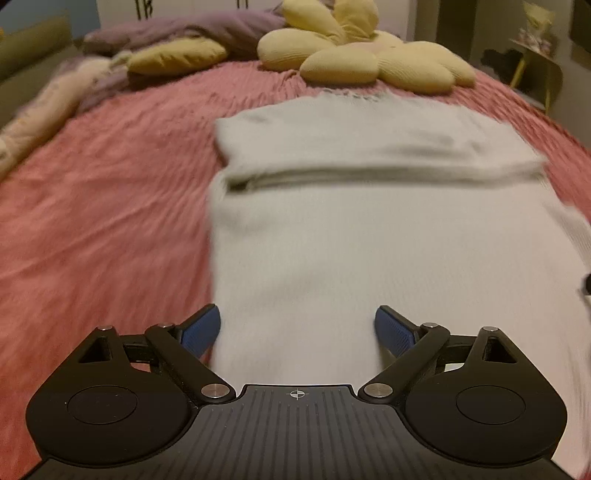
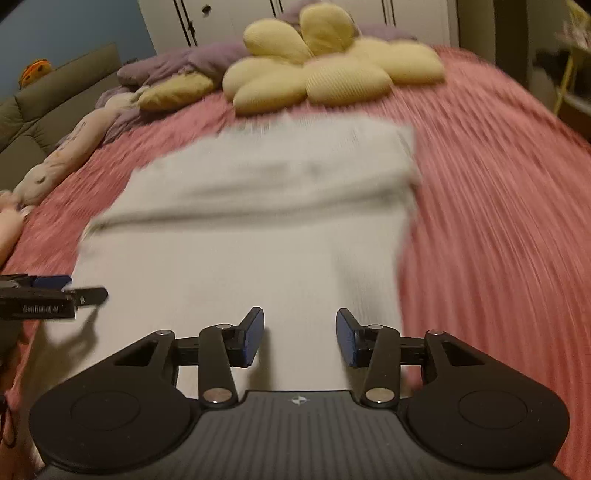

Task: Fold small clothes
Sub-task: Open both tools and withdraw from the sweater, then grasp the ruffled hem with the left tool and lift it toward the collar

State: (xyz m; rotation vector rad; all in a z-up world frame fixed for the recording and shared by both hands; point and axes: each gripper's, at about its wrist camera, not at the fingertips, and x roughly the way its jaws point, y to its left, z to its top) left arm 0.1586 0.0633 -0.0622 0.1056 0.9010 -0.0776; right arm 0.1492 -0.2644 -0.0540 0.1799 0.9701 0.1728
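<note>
One white garment (image 1: 388, 229) lies on bedspread (image 1: 103, 206); two grippers' jaws apart.

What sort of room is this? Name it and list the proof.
Most likely a bedroom: a bed with a pink ribbed bedspread, a yellow flower-shaped cushion at its far end, and white wardrobe doors behind it.

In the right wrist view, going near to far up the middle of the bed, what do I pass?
Right gripper → white garment → yellow flower pillow → white wardrobe doors.
</note>
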